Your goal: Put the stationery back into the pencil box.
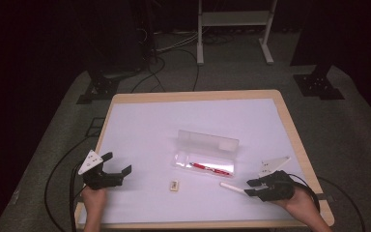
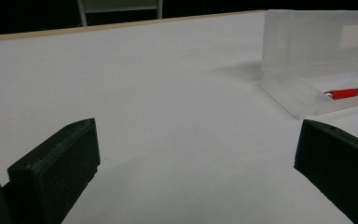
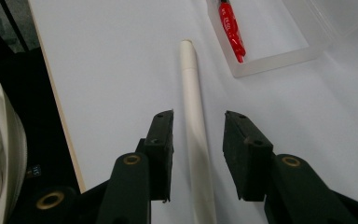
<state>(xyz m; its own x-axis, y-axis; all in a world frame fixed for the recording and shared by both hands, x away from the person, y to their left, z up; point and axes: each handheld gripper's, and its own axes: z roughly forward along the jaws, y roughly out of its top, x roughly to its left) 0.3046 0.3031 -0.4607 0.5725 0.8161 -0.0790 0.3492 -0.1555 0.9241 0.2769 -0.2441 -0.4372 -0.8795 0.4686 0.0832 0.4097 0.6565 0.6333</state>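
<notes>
Two tools sit on your bench [image 1: 140, 121]: the left tool [image 1: 117, 164] gapes wide and empty, well apart from the open clear case [image 1: 205, 154]. Your right tool [image 3: 196, 140] stands part open astride the white pen [image 3: 193, 107], pads not touching. Its long axis runs between the jaws, pointing toward the case.

A slim white pen with a round cylindrical body [image 3: 193, 107] lies flat on the white table top, near the front right part of it. In the right gripper view it runs lengthwise between the two black jaws, and neither pad touches it. Its far end, with a small rounded rim, points toward the clear plastic pencil case [image 1: 204, 162] and lies just beside the case's near corner, not touching it.
</notes>
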